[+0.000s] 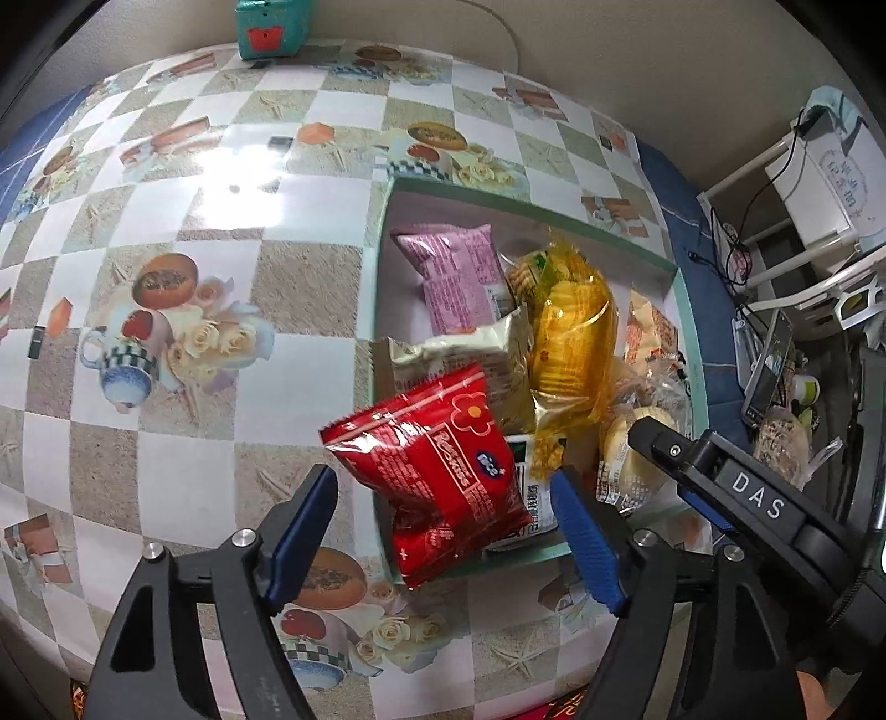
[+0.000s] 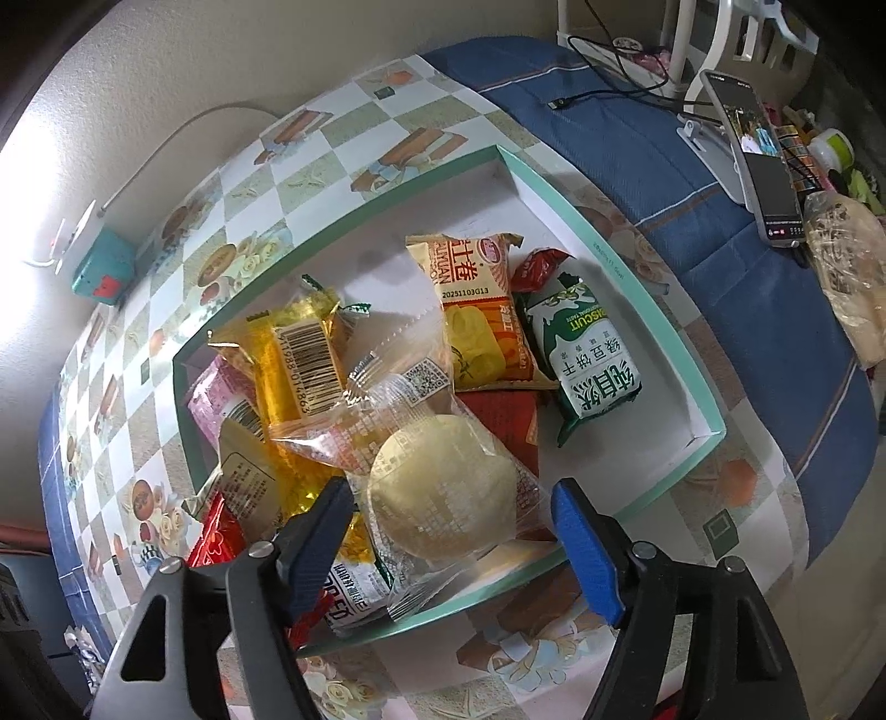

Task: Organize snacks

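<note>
A shallow white box with a green rim (image 1: 609,224) (image 2: 653,310) sits on the checkered tablecloth and holds several snack packets. My left gripper (image 1: 446,540) is open over the box's near left corner. A red snack packet (image 1: 437,471) lies tilted between its fingers, over the box rim, touching neither pad. My right gripper (image 2: 451,545) is open above a clear-wrapped round yellow pastry (image 2: 443,493) at the box's near edge. Other packets in the box include a yellow one (image 2: 299,360), a green-and-white biscuit one (image 2: 592,360), an orange one (image 2: 476,310) and a pink one (image 1: 459,274).
A teal box with a red mark (image 1: 268,27) (image 2: 102,271) stands at the table's far edge by the wall. A blue cloth (image 2: 692,183) covers the table's right side, with a phone on a stand (image 2: 764,166), cables and a bagged item (image 2: 847,266).
</note>
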`<state>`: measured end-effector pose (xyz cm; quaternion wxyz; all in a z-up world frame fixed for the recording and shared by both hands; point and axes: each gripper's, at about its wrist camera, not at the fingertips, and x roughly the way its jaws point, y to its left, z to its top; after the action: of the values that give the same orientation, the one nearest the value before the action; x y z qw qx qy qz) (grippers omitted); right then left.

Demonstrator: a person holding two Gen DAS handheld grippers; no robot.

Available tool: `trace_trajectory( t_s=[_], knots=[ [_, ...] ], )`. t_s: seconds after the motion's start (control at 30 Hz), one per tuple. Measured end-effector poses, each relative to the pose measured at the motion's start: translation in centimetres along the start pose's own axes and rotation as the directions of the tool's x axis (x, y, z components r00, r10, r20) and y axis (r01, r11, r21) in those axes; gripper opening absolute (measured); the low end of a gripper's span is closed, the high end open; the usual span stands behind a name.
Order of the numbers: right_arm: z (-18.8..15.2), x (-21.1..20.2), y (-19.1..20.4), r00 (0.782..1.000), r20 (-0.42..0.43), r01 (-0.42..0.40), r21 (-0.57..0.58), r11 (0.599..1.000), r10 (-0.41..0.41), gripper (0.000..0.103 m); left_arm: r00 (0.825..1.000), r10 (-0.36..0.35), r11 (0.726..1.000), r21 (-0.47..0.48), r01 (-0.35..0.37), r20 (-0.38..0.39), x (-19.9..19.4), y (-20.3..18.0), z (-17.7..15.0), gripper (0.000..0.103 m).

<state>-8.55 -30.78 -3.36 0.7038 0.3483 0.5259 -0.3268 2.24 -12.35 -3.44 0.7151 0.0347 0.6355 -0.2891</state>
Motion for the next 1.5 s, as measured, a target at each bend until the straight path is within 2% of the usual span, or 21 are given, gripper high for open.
trace_trajectory(
  t_s=[0.1, 0.17, 0.3, 0.47, 0.63, 0.9, 1.07, 1.2, 1.27, 1.37, 1.43, 1.5],
  knots=[
    [0.1, -0.3, -0.1, 1.0, 0.016, -0.005, 0.005, 1.0, 0.005, 0.097, 0.999, 0.02, 1.0, -0.013, -0.019, 0.044, -1.1, 0.6, 0.3, 0.085],
    [0.1, -0.4, -0.1, 1.0, 0.023, -0.012, 0.005, 1.0, 0.012, 0.1, 0.996, 0.038, 0.999, -0.032, -0.036, 0.075, -1.6, 1.2, 0.4, 0.089],
    [0.1, -0.4, 0.1, 0.999, 0.026, -0.019, -0.002, 1.0, 0.019, 0.103, 0.982, 0.127, 0.99, -0.072, -0.118, 0.139, -2.4, 2.5, 0.7, 0.095],
    [-0.1, -0.7, 0.8, 0.998, 0.045, -0.034, -0.031, 0.999, 0.036, 0.103, 0.964, 0.216, 0.975, -0.084, -0.205, 0.154, -2.5, 3.5, 1.2, 0.096],
    [-0.5, -1.3, 1.7, 0.997, 0.066, -0.04, -0.074, 0.996, 0.045, 0.103, 0.96, 0.218, 0.974, -0.098, -0.203, 0.176, -2.7, 4.5, 1.3, 0.097],
    [-1.5, -3.1, 2.9, 0.992, 0.12, -0.022, -0.135, 0.991, 0.038, 0.103, 0.938, 0.24, 0.97, -0.091, -0.224, 0.251, -4.7, 4.8, 1.2, 0.097],
    [-3.1, -4.1, 3.4, 0.987, 0.145, -0.037, -0.182, 0.983, 0.064, 0.103, 0.937, 0.202, 0.978, -0.101, -0.18, 0.286, -6.5, 5.6, -0.7, 0.097],
    [-4.7, -4.9, 3.5, 0.983, 0.173, -0.024, -0.209, 0.978, 0.061, 0.103, 0.926, 0.201, 0.978, -0.127, -0.168, 0.319, -7.7, 6.5, -2.9, 0.097],
    [-5.7, -5.2, 3.5, 0.981, 0.185, -0.021, -0.231, 0.973, 0.065, 0.103, 0.921, 0.221, 0.974, -0.128, -0.189, 0.322, -7.9, 6.9, -3.9, 0.097],
    [-7.1, -5.4, 3.5, 0.98, 0.188, -0.018, -0.253, 0.967, 0.067, 0.103, 0.901, 0.3, 0.953, -0.141, -0.269, 0.312, -8.1, 7.5, -5.5, 0.097],
    [-8.0, -5.5, 3.5, 0.98, 0.185, -0.016, -0.267, 0.964, 0.067, 0.103, 0.901, 0.316, 0.948, -0.14, -0.287, 0.298, -8.2, 8.1, -6.4, 0.097],
    [-8.9, -5.7, 3.5, 0.98, 0.186, -0.01, -0.282, 0.96, 0.065, 0.103, 0.908, 0.315, 0.948, -0.144, -0.285, 0.276, -8.2, 8.5, -7.1, 0.097]
  ],
)
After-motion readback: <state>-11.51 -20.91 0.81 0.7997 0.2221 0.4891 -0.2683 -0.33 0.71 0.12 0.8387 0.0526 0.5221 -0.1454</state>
